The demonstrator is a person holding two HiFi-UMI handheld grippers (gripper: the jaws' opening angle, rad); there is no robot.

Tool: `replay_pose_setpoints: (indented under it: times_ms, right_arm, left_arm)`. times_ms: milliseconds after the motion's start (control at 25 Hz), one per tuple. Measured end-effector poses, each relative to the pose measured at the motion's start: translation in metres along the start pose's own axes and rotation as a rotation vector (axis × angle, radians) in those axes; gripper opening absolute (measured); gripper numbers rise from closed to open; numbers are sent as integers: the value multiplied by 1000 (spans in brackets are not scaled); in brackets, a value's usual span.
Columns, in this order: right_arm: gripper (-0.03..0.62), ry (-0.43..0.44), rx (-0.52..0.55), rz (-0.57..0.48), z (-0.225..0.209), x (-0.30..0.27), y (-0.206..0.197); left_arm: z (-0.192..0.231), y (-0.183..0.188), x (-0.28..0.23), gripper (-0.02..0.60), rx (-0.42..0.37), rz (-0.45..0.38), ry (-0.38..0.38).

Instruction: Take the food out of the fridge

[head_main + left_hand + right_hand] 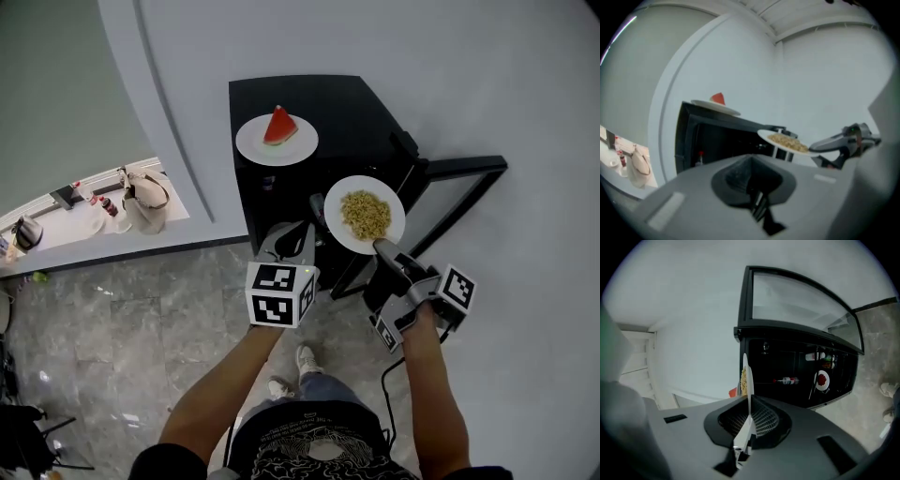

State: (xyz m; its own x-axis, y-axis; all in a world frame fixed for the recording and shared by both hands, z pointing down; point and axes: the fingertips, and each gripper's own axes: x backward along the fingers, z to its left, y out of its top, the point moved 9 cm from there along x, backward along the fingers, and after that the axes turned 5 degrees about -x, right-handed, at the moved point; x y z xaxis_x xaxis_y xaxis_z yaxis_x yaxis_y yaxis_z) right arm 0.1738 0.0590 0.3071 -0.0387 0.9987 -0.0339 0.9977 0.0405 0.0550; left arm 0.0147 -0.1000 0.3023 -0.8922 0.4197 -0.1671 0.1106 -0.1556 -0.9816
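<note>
Clamped at its thin rim by the right hand-held gripper (380, 247): a round white plate (337, 230) of crumbly yellow food (366, 216), just before the boxy black fridge (361, 122); on the fridge top, a red melon wedge (278, 127) on another plate (255, 142); left hand-held gripper (298, 236) pinched together, empty.

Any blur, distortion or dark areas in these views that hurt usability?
Head view: sharp, evenly lit, mild wide-angle bowing. Left gripper view: soft overall, heavy fisheye with black corners, fridge interior nearly black. Right gripper view: crisper, same fisheye vignette, plate of noodles seen edge-on, fridge shelves dim but readable.
</note>
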Motion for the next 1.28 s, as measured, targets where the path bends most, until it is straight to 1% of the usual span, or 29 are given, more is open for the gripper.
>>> replay_pose_setpoints:
  times_ms: [80,200,360,520,720,960,1160,1280]
  right_arm:
    - [11,6,12,-11,19,-6,5]
    - [11,18,21,-13,47,-35,16]
    - [11,24,1,3,62,-80,35]
    - [12,14,1,10,63,-89,39]
    - [12,-13,-6,-6,69,-87,34]
    - [12,6,-28,-55,65,-85,37]
    - [12,17,-58,-62,59,-99,50]
    - [12,5,-73,-68,64,-118,62]
  left_arm:
    - [1,8,2,0,7,-11,-5]
    - [15,19,-3,0,24,-10,9]
    - [29,17,-16,0,49,10,40]
    - [18,8,-9,0,53,0,71]
    - [-4,12,3,0,47,-27,86]
    - [-13,2,4,0,52,-48,104]
    - [-16,-3,-13,0,44,-49,109]
    - [-11,9,-30,0,51,-41,116]
